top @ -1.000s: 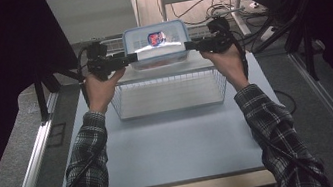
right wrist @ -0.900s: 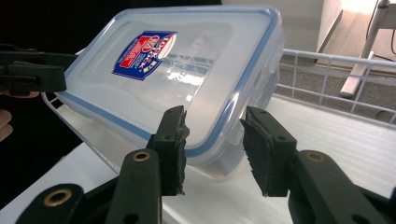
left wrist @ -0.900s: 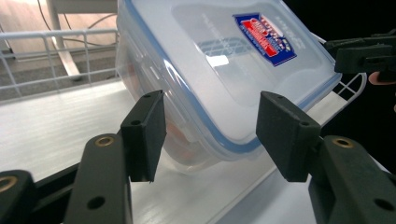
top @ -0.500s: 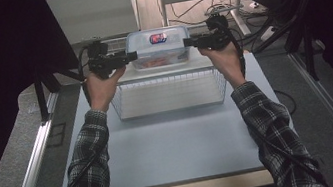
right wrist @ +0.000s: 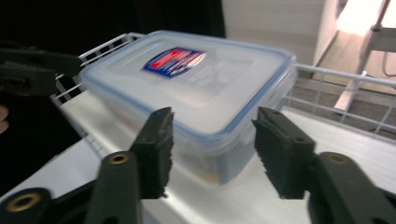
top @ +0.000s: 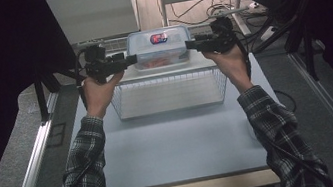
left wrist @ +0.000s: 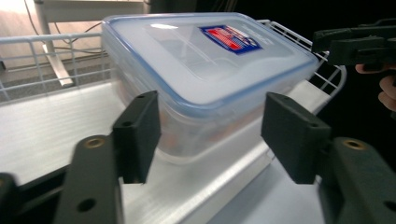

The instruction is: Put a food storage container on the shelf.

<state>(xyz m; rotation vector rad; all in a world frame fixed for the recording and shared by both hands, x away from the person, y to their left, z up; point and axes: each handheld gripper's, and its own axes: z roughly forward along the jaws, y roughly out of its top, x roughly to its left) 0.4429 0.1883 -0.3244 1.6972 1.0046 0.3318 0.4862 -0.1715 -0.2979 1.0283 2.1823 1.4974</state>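
A clear lidded food container [top: 160,49] with a blue seal and a red-and-blue label rests on the white top shelf [top: 165,68] of a wire rack. My left gripper [top: 131,58] is at its left end, open. In the left gripper view the container [left wrist: 210,60] sits just beyond my left gripper [left wrist: 215,135], whose jaws stand wide apart, and the right gripper [left wrist: 355,44] shows at the far side. My right gripper [top: 188,44] is at the right end, open. The right gripper view has the container [right wrist: 201,79] ahead of my right gripper [right wrist: 212,149].
The wire rack [top: 169,93] stands at the back of the pale table [top: 177,142], with an open basket space under its shelf. Cables [top: 241,5] and a white stand lie behind it. Dark curtains close both sides.
The container has gone from being held up between the two grippers to resting on the rack's top shelf. Both grippers now stand open at its ends.
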